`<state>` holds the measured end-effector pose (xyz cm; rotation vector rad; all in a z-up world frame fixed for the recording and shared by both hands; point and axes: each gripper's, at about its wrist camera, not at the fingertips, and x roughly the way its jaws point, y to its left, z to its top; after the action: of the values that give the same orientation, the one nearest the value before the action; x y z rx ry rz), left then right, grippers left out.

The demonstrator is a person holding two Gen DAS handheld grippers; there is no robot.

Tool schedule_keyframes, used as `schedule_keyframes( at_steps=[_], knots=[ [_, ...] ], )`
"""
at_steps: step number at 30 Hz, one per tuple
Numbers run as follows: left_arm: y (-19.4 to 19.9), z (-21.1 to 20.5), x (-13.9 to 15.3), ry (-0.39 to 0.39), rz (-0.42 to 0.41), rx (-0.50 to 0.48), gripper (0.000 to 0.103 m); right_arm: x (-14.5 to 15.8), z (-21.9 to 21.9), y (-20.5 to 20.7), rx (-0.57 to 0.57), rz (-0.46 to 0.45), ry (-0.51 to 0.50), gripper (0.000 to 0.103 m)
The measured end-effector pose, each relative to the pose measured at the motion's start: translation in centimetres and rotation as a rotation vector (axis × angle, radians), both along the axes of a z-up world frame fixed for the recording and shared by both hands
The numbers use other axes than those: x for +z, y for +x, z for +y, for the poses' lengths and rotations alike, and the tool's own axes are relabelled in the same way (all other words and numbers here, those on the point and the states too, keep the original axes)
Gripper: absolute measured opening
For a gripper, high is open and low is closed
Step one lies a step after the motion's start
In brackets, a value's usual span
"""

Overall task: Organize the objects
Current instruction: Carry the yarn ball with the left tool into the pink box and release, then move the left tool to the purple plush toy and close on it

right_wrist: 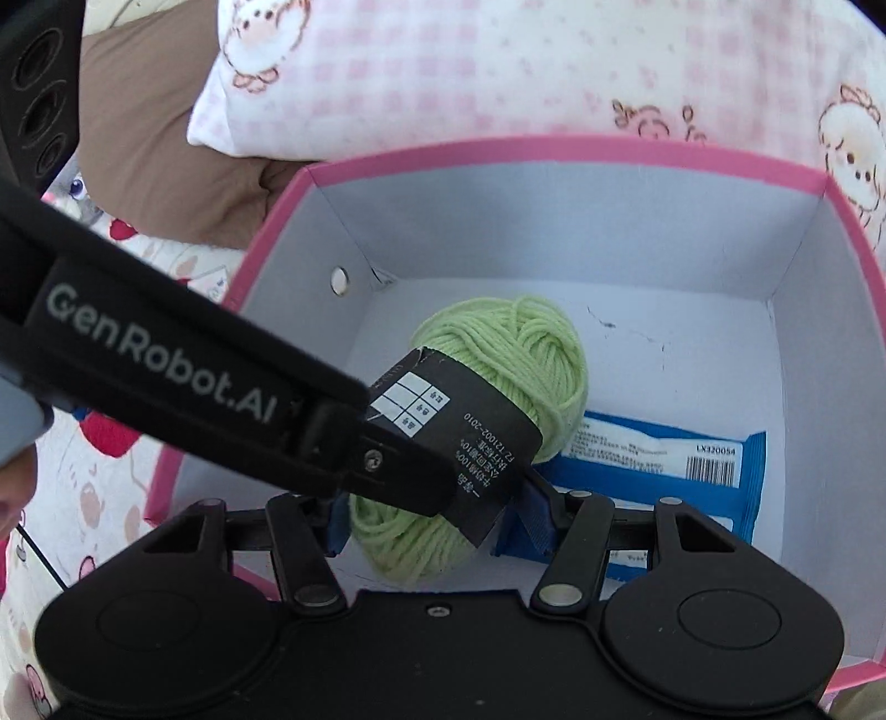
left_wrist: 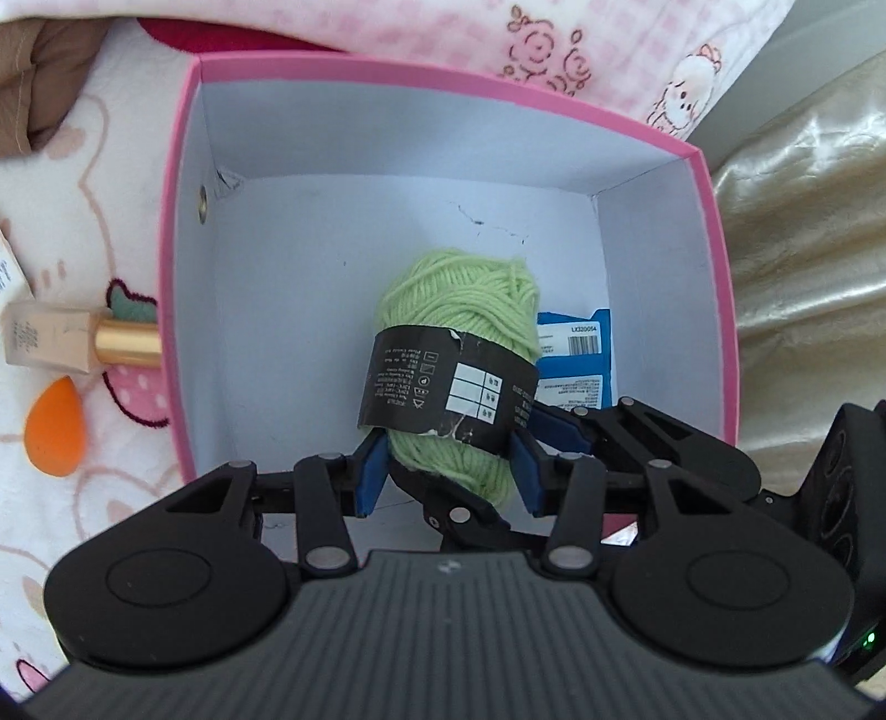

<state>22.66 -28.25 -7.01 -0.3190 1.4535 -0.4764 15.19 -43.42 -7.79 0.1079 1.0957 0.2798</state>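
A ball of light green yarn (left_wrist: 459, 299) (right_wrist: 509, 343) with a black paper band hangs inside the pink box (left_wrist: 443, 77) (right_wrist: 554, 152), which has white walls. My left gripper (left_wrist: 447, 476) is shut on the yarn's near end, its blue pads against both sides. My right gripper (right_wrist: 429, 523) is shut on the same ball from a crossing angle. One of its fingers (left_wrist: 559, 423) shows in the left wrist view. The left gripper's black finger (right_wrist: 387, 471) crosses the right wrist view. A blue packet (left_wrist: 576, 354) (right_wrist: 664, 459) lies on the box floor, at its right side. Whether the yarn touches the floor, I cannot tell.
Left of the box, a beige bottle with a gold cap (left_wrist: 83, 338) and an orange makeup sponge (left_wrist: 52, 437) lie on a printed blanket. A pink checked pillow (left_wrist: 498, 33) sits behind the box, gold fabric (left_wrist: 803, 221) to its right, brown cloth (right_wrist: 155, 138) at the back left.
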Motion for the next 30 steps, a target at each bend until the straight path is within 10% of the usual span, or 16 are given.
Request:
schedule_keyframes(
  at_steps=[16, 30],
  knots=[
    [0.1, -2.6, -2.2, -0.106, -0.003, -0.016, 0.045, 0.0, 0.3, 0.7, 0.028, 0.043, -0.244, 0.064],
    [-4.0, 0.8, 6.3, 0.042, -0.253, -0.240, 0.060, 7.6, 4.1, -5.5, -0.038, -0.133, -0.336, 0.086]
  ],
)
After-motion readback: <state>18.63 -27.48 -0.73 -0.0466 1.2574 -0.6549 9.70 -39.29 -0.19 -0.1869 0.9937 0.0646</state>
